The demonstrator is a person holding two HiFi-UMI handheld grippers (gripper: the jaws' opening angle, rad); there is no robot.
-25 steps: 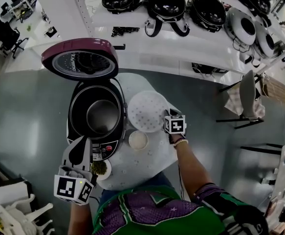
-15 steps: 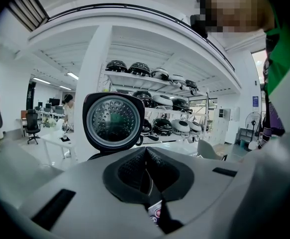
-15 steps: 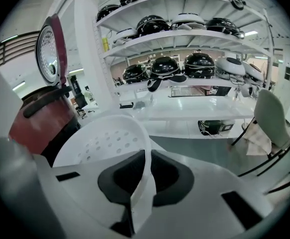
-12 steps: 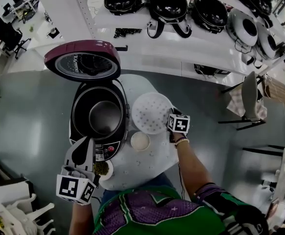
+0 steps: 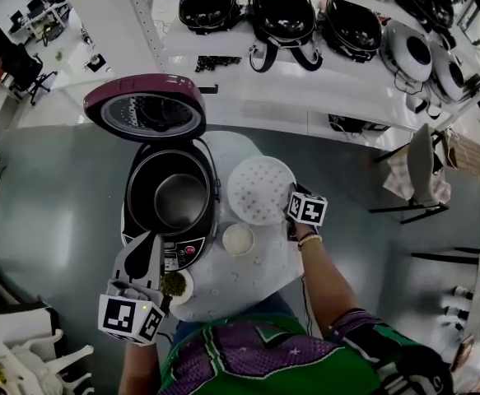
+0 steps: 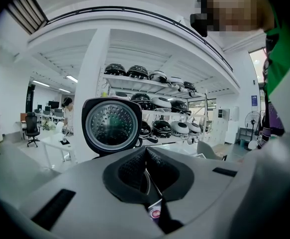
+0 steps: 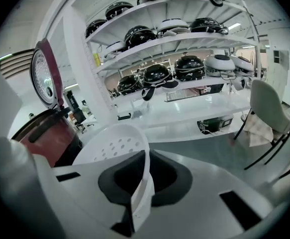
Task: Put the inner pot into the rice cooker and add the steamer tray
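No legible text, brand, number or sign is present. The marker cube [image 5: 128,319] of the left gripper [image 5: 146,247] and the marker cube [image 5: 308,209] of the right gripper [image 5: 290,197] carry black-and-white square patterns only. Print on the control panel [image 5: 178,256] of the rice cooker [image 5: 138,212] is too small to read.

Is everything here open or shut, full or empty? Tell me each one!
Rice cooker lid, open, standing up.
Inner pot, in the rice cooker, empty.
Steamer tray, held at its rim.
Right gripper, shut on the steamer tray.
Left gripper, shut.
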